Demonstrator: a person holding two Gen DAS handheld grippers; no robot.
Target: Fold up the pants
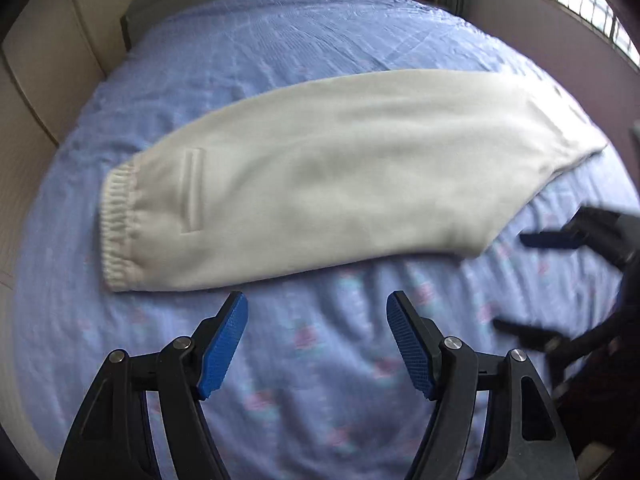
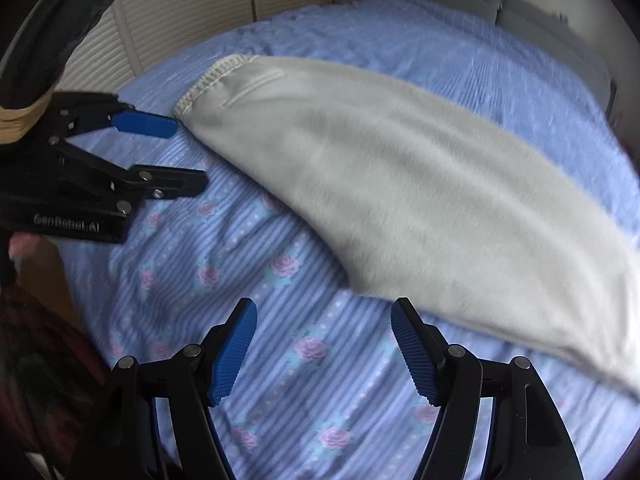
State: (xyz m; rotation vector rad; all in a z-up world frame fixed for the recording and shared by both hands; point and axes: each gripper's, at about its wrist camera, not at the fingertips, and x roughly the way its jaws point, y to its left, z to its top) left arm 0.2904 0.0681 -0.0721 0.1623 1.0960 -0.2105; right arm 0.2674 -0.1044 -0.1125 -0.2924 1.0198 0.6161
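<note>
While the pants (image 1: pixel 320 176) are lying folded lengthwise on the bedsheet (image 1: pixel 320 380), both grippers, left (image 1: pixel 316 344) and right (image 2: pixel 324 352), are hovering with jaws apart, gripping nothing.

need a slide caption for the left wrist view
Open left claw hovers over blue bedsheet beside flat cream pants.

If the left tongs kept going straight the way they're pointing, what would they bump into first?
Most likely the blue flowered bedsheet. The left tongs stand open and empty over bare sheet, just short of the white pants. Depth is hard to judge, so they might clip the pants' near edge.
</note>
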